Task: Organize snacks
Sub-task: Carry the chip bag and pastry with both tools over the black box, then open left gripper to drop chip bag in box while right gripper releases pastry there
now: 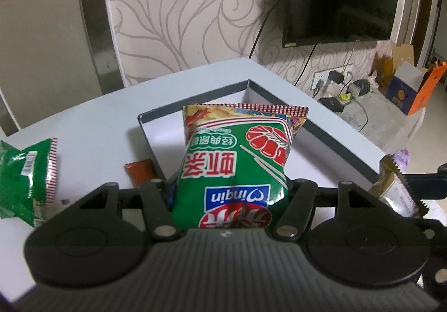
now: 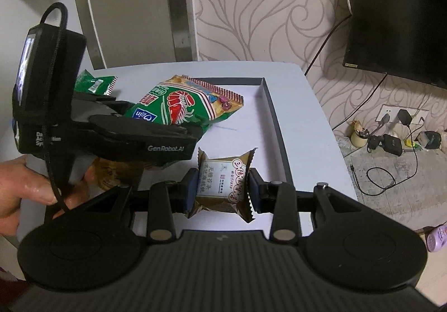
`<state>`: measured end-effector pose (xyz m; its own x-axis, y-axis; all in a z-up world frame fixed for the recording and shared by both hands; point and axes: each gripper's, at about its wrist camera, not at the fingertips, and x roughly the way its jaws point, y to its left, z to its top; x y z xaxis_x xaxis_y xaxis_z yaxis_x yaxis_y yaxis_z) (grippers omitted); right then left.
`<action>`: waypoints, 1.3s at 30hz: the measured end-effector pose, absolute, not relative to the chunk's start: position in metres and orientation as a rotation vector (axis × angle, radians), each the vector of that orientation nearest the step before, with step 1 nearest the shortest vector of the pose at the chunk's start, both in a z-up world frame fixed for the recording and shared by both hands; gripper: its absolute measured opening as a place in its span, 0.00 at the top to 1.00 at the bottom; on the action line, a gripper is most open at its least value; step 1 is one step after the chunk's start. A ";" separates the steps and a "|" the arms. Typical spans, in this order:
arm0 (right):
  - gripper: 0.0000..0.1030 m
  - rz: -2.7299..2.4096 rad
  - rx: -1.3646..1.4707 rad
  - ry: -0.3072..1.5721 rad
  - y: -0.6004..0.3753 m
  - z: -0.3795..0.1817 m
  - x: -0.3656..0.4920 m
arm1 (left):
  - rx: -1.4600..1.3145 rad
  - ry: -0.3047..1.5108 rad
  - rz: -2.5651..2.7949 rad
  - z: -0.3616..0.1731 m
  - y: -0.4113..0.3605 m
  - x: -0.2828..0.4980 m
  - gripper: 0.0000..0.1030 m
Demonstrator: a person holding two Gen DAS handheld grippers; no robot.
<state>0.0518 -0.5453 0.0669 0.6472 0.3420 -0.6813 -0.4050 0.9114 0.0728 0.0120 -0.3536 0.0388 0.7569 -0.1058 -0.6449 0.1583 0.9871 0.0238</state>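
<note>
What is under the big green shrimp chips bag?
Under the green bag, held up by the left gripper, you see the white floor of the tray. The spot right beneath the bag is hidden.

Left gripper's fingers hidden behind green shrimp-chip bag (image 1: 232, 161); orange packet (image 1: 139, 171) half covered by tray wall (image 1: 148, 133). Brown packet (image 2: 117, 172) masked in right wrist view.

The shrimp chip bag (image 1: 234, 161) hangs over the tray (image 1: 195, 94), which lies on the table (image 1: 92, 122). A second chip bag (image 1: 25, 175) lies on the table left of the tray. The small cake packet (image 2: 223, 183) is right of the shrimp chip bag, above the tray's near end.
</note>
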 end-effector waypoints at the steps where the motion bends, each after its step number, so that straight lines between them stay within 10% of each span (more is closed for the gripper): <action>1: 0.58 0.430 -0.090 0.759 -0.546 0.066 0.054 | 0.083 0.701 -0.140 0.037 -0.355 0.014 0.35; 16: 0.58 0.469 -0.094 0.786 -0.545 0.054 0.066 | 0.156 0.662 -0.067 0.041 -0.361 0.012 0.19; 39: 0.58 0.474 -0.091 0.785 -0.545 0.058 0.068 | 0.144 0.553 -0.173 0.056 -0.361 -0.001 0.19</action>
